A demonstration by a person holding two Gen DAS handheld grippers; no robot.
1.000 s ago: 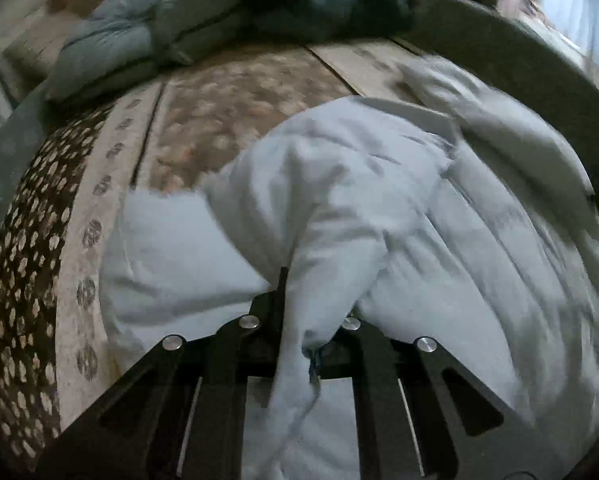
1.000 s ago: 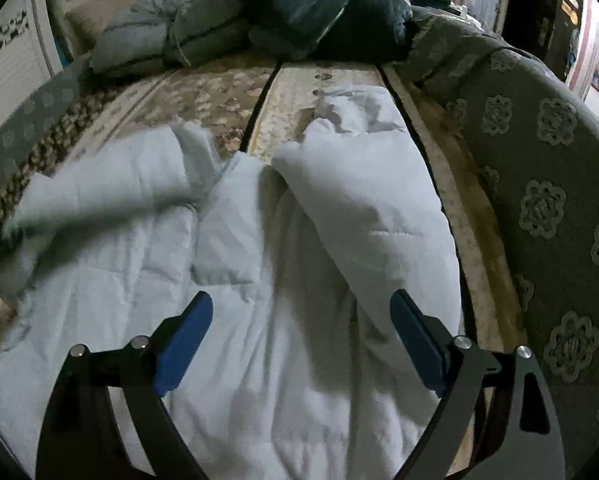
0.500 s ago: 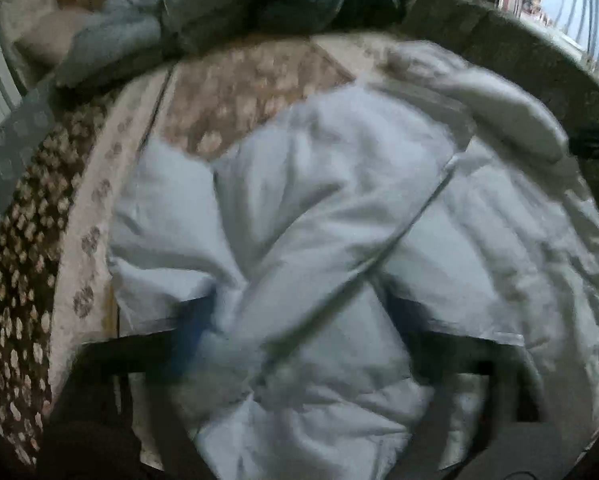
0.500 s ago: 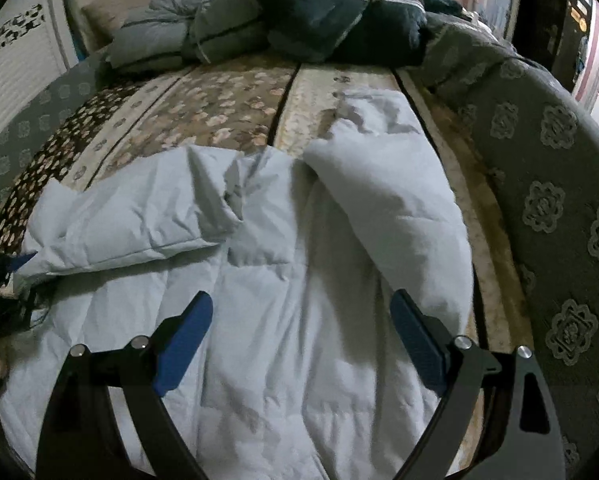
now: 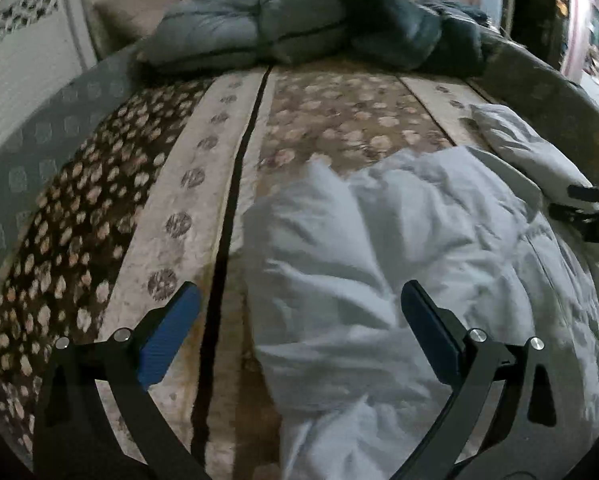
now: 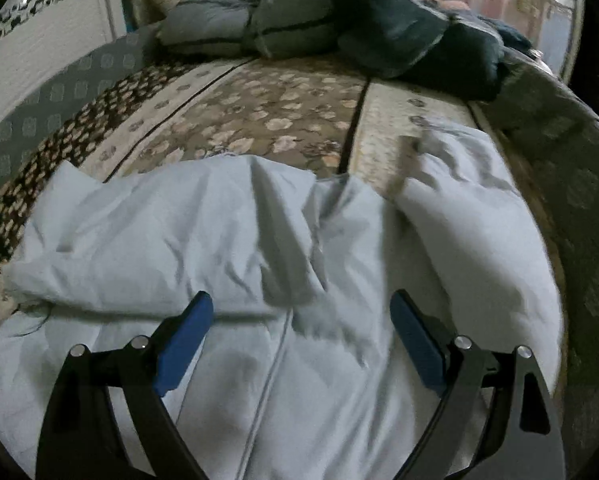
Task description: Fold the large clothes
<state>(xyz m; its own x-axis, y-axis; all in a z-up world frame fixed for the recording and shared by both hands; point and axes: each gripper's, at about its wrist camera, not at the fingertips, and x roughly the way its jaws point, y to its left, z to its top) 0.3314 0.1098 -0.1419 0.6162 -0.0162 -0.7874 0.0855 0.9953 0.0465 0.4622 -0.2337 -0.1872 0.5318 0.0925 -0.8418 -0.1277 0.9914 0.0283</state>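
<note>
Right wrist: white jacket (image 6: 259, 264) spread beneath spread-apart right tongs (image 6: 299, 332)

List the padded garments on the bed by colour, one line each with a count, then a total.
White padded jacket, spread in front: 1
Grey-blue padded garment, bundled at the far end: 1
Dark teal padded garment, bundled beside it: 1
Total: 3
The far pile may hide more.
</note>
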